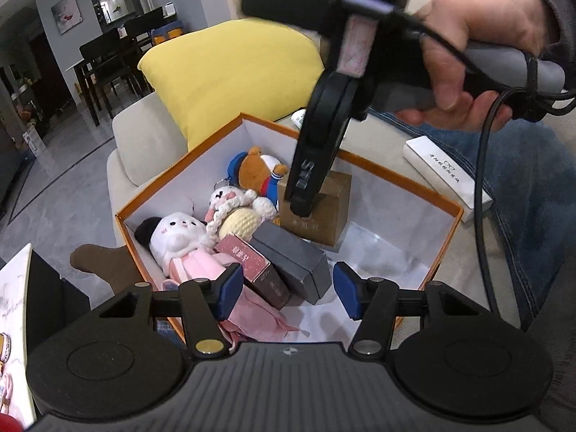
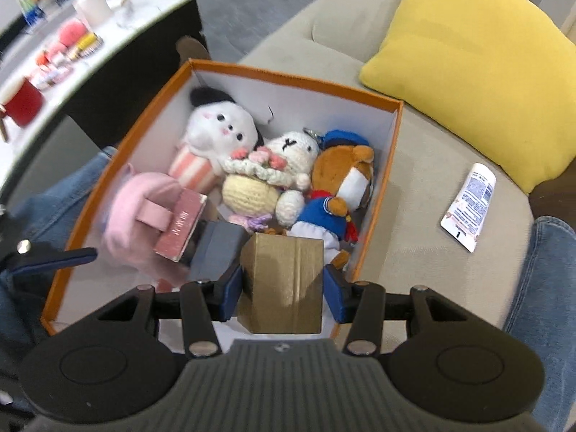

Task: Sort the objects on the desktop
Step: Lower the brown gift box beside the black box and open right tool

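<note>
Brown carton (image 2: pixel 284 284) in right gripper (image 2: pixel 282 293) (clamped)

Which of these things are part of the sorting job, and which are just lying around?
Part of the job:
- orange box, holding the sorted items
- gold carton, gripped by the right claw over the box
- plush toys, pink carton and grey carton, already inside
- left claw, open above the box

Just lying about:
- yellow cushion
- white tube on the sofa
- red mug on the table

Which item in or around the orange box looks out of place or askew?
The white squeeze tube lies loose on the beige sofa seat, outside the orange cardboard box holding the sorted toys and boxes. Nothing looks spilled or damaged.
</note>
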`<state>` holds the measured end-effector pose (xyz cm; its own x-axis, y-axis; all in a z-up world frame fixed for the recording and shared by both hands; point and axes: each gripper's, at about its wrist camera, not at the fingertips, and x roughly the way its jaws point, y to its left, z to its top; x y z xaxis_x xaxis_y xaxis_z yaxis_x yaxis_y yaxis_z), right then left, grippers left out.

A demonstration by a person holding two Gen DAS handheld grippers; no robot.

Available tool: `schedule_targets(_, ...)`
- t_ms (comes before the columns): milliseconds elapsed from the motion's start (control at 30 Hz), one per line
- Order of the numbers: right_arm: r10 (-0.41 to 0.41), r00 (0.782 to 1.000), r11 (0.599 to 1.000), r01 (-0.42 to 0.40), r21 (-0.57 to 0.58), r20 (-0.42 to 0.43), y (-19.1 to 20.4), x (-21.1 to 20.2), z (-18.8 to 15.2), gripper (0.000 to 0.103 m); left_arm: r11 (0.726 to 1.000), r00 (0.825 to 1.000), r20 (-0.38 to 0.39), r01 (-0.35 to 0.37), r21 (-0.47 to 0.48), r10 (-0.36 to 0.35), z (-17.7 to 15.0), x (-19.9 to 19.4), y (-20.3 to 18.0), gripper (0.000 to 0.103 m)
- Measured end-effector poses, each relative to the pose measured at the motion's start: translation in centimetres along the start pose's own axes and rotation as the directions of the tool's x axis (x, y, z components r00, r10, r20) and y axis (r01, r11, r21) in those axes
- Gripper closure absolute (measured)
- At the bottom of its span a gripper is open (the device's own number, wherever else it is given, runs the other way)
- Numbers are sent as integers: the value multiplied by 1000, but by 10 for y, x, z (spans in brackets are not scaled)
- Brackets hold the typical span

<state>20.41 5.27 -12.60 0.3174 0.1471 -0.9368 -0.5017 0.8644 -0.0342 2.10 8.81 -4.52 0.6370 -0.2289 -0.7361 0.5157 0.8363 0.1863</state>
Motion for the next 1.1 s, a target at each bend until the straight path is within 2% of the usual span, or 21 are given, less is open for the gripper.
schedule_targets(100,-26,998,999,27,20,-48,5,13,6,52,1000,1000,-20,-9,1,9,-5,13,-6,39)
schedule_targets(233,-36,996,997,42,72,-83,5,22,11,52,999,996,-72,-51,-4,51,-7,34,-10,52)
schedule_targets(300,-25,996,995,33,91,-90,7,22,13,55,998,994,-98,-50,-43,46,-5,43,-6,61)
schedule_targets(400,-3,993,993,17,114,-120,10,27,15,58,994,994,-111,-30,-103,19,-3,51,1,61)
schedule_targets(467,-18,993,995,30,95,-120,15,29,15,58,992,994,-110,-24,-124,10,-3,54,1,62)
schedule_targets(633,-7,992,996,18,85,-130,14,31,17,58,985,994,-110,7,-174,-27,-5,58,3,69)
schedule_targets(867,24,988,999,-27,-17,-153,11,20,21,57,984,994,-107,10,-180,-30,-3,60,-4,75)
schedule_targets(933,52,983,996,-63,-60,-174,9,17,21,57,983,994,-107,12,-181,-32,-3,61,-5,75)
schedule_targets(1000,66,980,987,-93,-134,-190,9,15,20,55,984,994,-106,8,-177,-28,-3,60,-6,75)
schedule_targets(1033,61,979,976,-99,-192,-193,11,13,19,51,984,994,-107,8,-177,-27,-3,61,-5,76)
schedule_targets(1100,31,983,942,-90,-322,-182,18,12,14,51,983,994,-107,6,-182,-26,-3,60,-5,76)
